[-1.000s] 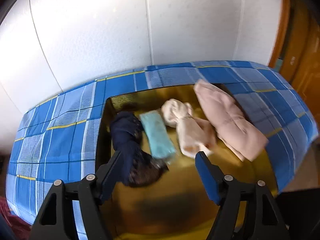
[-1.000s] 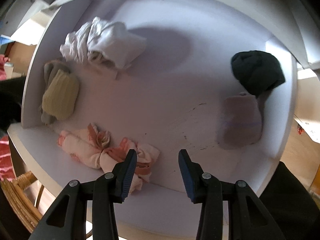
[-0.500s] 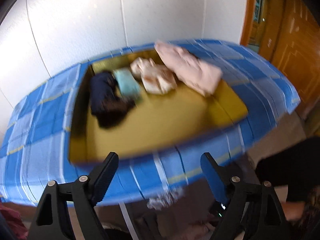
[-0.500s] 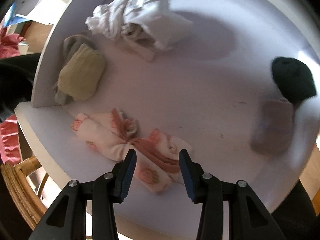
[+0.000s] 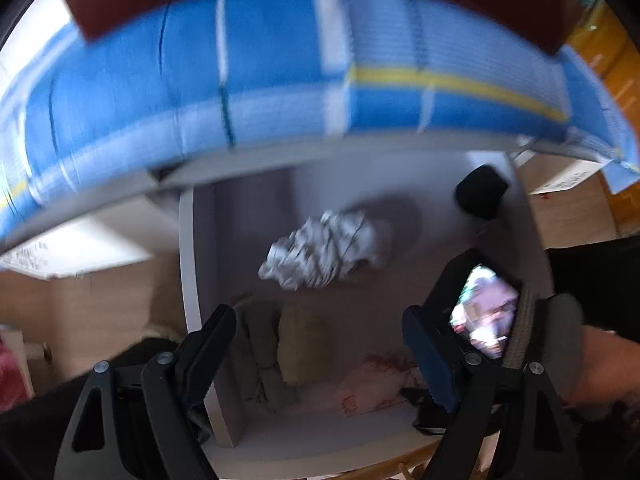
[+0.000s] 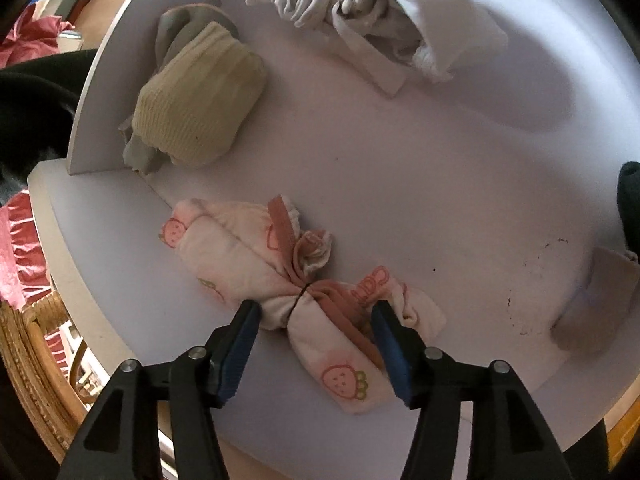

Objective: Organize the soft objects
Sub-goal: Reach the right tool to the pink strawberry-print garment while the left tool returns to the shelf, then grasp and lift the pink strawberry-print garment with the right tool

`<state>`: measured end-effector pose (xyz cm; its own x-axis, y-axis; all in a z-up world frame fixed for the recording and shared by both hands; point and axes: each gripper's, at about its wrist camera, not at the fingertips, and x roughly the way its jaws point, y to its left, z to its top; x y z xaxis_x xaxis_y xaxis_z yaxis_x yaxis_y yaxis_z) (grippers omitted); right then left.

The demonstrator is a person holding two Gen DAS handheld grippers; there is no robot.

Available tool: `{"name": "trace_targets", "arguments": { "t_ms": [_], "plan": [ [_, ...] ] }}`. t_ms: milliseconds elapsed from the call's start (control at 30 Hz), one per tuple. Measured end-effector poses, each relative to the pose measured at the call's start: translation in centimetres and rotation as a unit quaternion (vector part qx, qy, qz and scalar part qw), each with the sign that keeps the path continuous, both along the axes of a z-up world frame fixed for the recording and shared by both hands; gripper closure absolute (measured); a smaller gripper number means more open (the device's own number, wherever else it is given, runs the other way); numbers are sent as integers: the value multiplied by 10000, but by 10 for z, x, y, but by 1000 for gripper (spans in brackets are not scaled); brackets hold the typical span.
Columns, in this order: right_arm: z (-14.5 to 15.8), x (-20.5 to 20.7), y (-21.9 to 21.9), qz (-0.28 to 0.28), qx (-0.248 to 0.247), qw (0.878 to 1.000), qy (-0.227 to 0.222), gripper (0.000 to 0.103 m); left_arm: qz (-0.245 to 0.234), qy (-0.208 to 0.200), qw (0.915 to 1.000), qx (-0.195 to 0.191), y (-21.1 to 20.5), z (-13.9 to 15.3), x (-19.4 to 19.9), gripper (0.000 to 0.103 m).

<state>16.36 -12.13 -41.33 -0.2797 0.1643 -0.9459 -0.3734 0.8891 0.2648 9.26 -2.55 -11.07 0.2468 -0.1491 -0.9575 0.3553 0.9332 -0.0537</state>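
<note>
Right gripper [image 6: 314, 326] points down over the pink sock bundle [image 6: 296, 280] at the front of the white shelf [image 6: 400, 160], jaws opening with the bundle's knot between them, pads apparently clear. Probably just parked beside the yellow roll [image 6: 198, 110]. Left gripper [image 5: 320, 356] hangs spread and empty.

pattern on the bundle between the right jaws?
Pink strawberries on pale pink bundle; right wrist view.
</note>
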Motion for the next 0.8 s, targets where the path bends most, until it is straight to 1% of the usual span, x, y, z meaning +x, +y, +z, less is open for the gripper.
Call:
{"name": "trace_targets", "arguments": {
  "t_ms": [67,133,167,233,267,300,400,467,500,600,667,700,800],
  "plan": [
    [-3,4,1,-23,-30,10000,0,40,151,70,9998,-50,4,-5,1,17],
    [-2,7,0,52,-154,9998,-144,38,332,111,9993,-88,9,-11,5,17],
    [0,8,1,134,-296,9990,-303,38,371,133,9992,-89,10,-14,6,17],
    [5,12,-1,176,-587,9960,-651,33,434,198,9989,25,12,-22,6,17],
    [7,15,-5,100,-675,9948,-755,33,445,228,9987,71,12,-25,7,17],
    [11,21,-13,-125,-803,9926,-902,33,462,301,9984,134,12,-31,7,17],
    [19,36,-39,-801,-1004,9854,-1119,33,513,423,9975,251,14,-42,8,17],
    [26,38,-51,-1123,-908,9828,-1153,33,553,449,9970,314,15,-48,9,17],
    [31,39,-56,-1278,-770,9821,-1146,33,572,465,9967,332,15,-50,10,17],
    [42,39,-72,-1519,-409,9808,-1149,32,639,500,9960,375,17,-56,12,17],
    [47,39,-73,-1449,-312,9820,-1170,32,683,508,9956,391,18,-58,13,17],
    [49,39,-70,-1328,-322,9832,-1211,32,723,500,9953,415,20,-59,14,17],
    [53,29,-49,-729,-506,9871,-1334,32,820,479,9943,492,23,-58,16,17]
  ]
}}
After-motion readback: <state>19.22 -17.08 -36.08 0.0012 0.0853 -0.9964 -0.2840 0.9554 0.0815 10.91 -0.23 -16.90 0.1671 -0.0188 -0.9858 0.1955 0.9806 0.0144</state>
